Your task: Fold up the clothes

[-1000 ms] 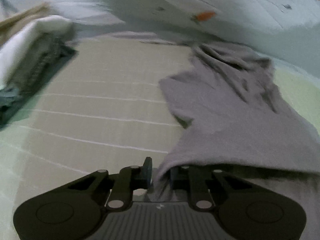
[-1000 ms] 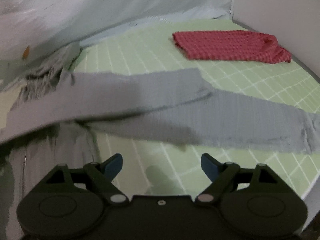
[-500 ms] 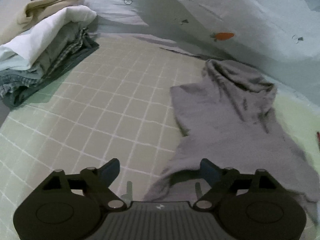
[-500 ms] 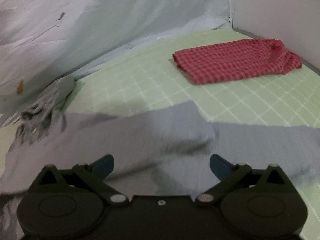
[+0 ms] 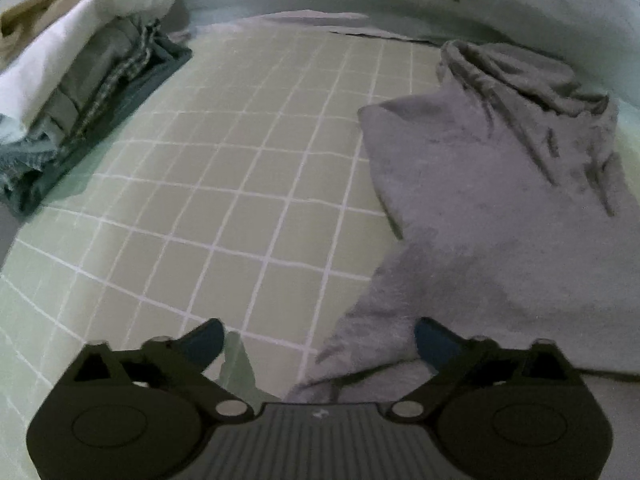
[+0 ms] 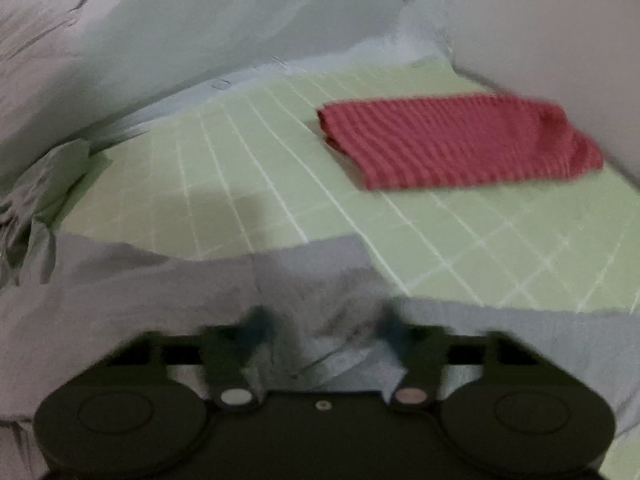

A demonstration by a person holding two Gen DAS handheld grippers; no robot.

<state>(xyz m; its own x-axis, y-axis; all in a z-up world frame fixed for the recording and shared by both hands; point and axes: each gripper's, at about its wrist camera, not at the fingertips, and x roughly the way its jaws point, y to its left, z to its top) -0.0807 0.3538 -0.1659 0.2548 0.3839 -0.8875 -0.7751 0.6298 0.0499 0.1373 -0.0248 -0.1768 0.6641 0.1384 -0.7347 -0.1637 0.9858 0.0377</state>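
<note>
Green sheet (image 5: 248, 184): left clothes stack (image 5: 80, 92); right red shirt (image 6: 456, 144).

Left gripper (image 5: 318, 338): jaws standing wide apart, fingers (image 5: 202, 342) gripping nothing, pointing forward and hovering low. Right gripper (image 6: 324, 330): motion-blurred; jaws showing a clear gap, narrower than the left's, fingertips (image 6: 256, 330) pointing forward, sitting low with nothing visibly pinched.

Grey garment (image 5: 500, 208) (rumpled) beside left gripper (image 5: 318, 338).
</note>
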